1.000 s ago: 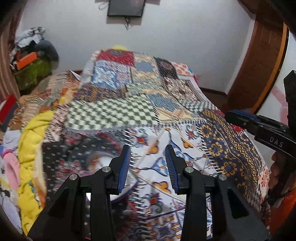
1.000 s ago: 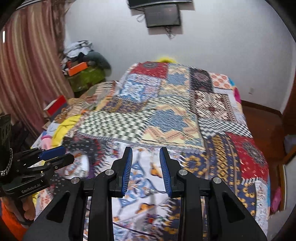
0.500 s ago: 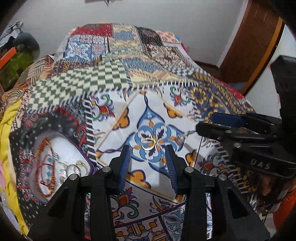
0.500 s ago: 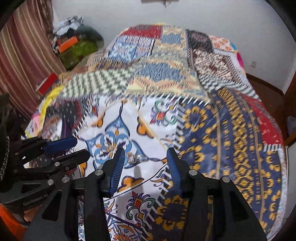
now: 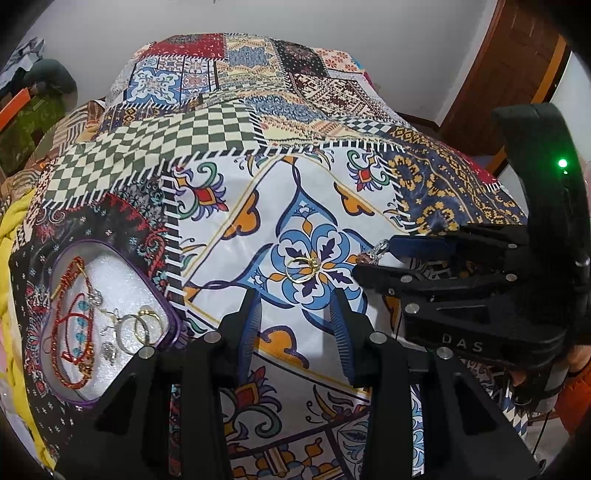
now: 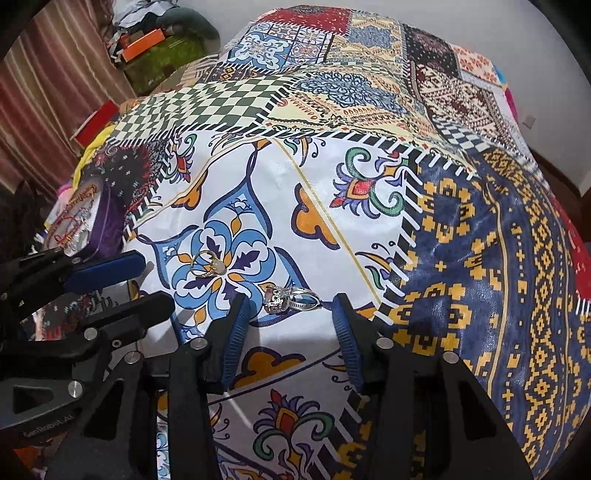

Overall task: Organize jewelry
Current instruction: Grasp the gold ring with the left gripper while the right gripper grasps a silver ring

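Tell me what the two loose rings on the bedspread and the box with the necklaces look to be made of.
Gold ring: thin, shiny yellow metal, gold or gold-plated by its bright glint.
Silver ring: polished white metal with a pinkish stone; whether silver or steel cannot be told.
Box: purple rim with a glossy sheen, probably tin or plastic, lined with white foam-like padding.

bed: patchwork quilt (image 5: 236,125) | wall (image 5: 332,22): white | door (image 5: 509,70): wood

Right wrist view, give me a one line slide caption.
Open right gripper poised over a silver ring on the patchwork bedspread, gold ring nearby.
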`<state>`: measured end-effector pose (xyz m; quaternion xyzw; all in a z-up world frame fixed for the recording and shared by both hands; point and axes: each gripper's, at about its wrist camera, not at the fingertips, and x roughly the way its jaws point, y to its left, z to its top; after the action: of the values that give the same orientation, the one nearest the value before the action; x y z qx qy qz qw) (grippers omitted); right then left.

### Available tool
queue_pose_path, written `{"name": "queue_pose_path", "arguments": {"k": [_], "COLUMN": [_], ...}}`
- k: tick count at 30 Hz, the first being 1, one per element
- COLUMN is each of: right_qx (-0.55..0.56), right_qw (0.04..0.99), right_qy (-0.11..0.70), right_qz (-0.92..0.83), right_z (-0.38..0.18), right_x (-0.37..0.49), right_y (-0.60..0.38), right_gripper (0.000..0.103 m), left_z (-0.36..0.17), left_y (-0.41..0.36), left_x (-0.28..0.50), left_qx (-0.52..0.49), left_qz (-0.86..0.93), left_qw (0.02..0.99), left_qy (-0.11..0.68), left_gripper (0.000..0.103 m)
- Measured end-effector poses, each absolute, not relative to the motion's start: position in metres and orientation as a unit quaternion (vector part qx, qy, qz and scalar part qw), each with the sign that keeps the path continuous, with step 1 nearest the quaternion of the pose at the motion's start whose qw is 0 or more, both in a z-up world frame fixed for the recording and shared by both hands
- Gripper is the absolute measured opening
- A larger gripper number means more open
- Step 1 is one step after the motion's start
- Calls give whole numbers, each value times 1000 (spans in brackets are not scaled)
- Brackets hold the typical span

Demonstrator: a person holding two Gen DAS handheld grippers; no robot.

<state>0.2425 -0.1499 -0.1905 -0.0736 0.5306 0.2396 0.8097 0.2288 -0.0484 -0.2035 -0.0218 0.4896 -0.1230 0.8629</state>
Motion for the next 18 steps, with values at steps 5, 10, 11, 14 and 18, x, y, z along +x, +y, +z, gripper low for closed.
{"name": "queue_pose_path", "arguments": {"k": [5,10,11,14,18], "right_qx": [-63,-43,-36,-20,-5], "right_qw": [813,825,828,832,837], "right_qy": [527,514,510,504,496], "right_qz": [238,232,230,230,230], "right_z": [-190,-184,-183,-180,-179], "right_x": [243,245,245,246,246], "right_y": [-152,-157,-160,-165,-167], "right_gripper": [28,28,28,28,28], "left_z": [-208,-215,-217,-220,-222], "left_y": [-54,-63,-64,-70,-76], "left_x": [233,244,246,252,257], "left_qx": [-10,1,4,10,15], "left_qz": [-119,-115,-113,-106,-101], "left_qw": [860,855,856,859,862], "left_qy": [496,505,504,501,496], "left_gripper": [38,38,38,37,23]}}
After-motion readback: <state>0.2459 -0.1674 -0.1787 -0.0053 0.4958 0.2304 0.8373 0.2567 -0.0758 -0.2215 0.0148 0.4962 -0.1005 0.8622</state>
